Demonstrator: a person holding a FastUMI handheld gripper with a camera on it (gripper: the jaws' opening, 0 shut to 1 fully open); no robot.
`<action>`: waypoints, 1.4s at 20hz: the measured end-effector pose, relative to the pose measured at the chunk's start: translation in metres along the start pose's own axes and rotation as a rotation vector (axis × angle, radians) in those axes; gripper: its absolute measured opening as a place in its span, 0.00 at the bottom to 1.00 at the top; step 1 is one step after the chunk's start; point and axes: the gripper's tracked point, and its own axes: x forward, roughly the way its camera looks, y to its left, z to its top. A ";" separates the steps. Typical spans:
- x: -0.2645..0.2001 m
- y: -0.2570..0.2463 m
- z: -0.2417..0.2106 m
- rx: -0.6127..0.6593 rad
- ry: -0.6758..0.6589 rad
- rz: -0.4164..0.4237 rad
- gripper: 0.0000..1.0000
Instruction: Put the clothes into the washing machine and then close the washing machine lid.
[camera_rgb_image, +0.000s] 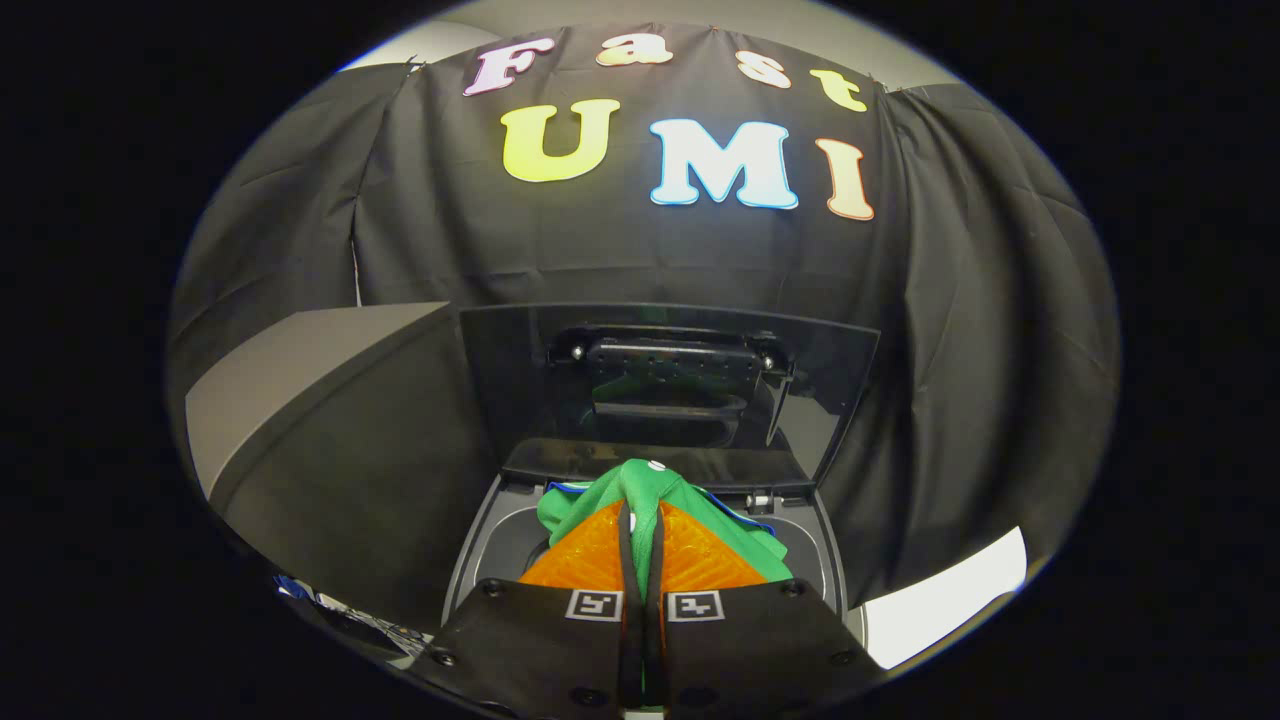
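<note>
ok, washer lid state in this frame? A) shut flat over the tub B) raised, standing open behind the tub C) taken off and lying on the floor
B: the washing machine lid stands upright behind the open tub, while the claw is shut on the green garment above the opening.

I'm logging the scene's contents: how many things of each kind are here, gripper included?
Green garment, pinched between the fingers: 1
Washing machine, under the garment: 1
Lid, standing open: 1
Gripper: 1
Total: 4
</note>
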 end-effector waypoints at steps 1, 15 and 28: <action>0.003 0.000 -0.006 0.007 0.012 0.001 0.03; 0.003 0.004 -0.006 0.027 0.036 -0.012 0.98; -0.007 -0.005 0.049 0.042 -0.099 -0.050 0.96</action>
